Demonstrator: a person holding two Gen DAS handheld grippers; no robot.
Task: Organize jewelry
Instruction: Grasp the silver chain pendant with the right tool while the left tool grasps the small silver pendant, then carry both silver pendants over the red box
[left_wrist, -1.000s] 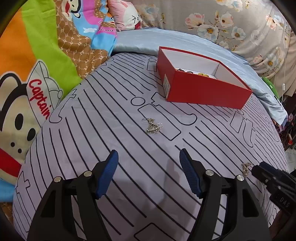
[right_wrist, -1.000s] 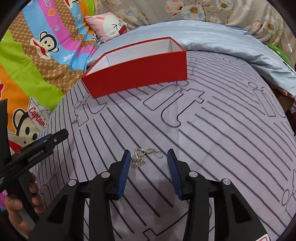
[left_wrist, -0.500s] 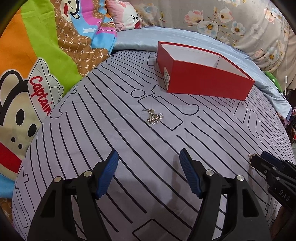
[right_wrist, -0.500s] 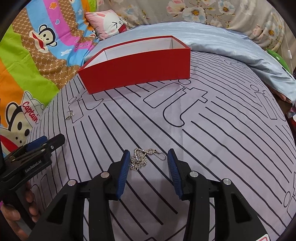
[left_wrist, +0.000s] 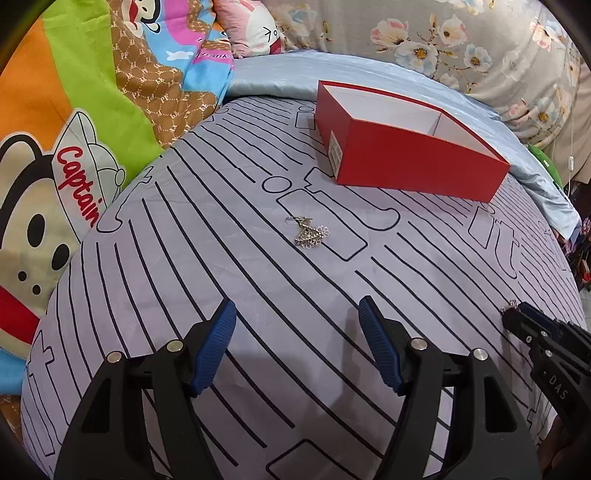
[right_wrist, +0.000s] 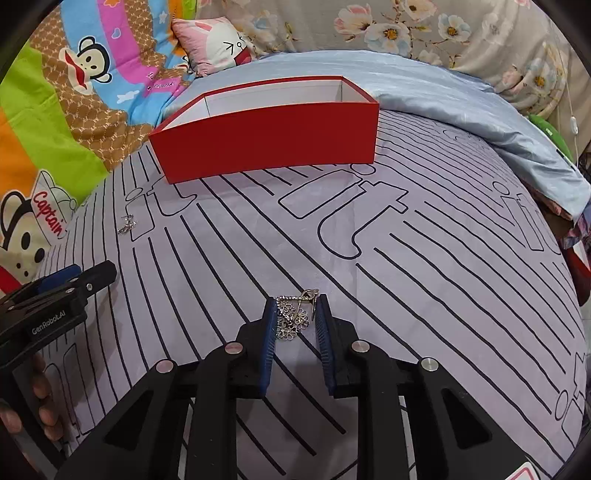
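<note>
Blue ribbed pads on the right tongs (right_wrist: 295, 314) are closing in now, with the silver earring (right_wrist: 294, 314) sitting right between them at the bottom centre of the right wrist frame. Its hook end points up-frame, its flower cluster trails back toward the handle, so the long axis runs along the fingers. Whether the pads press on it yet, I cannot tell. The left tongs (left_wrist: 297, 317) hang released, nothing between them. A second earring (left_wrist: 309, 233) lies straight ahead of them on the striped bed cover (left_wrist: 184, 280), and that hand looks nearer to it. Up-frame waits the red box (right_wrist: 269, 138), open-topped.
</note>
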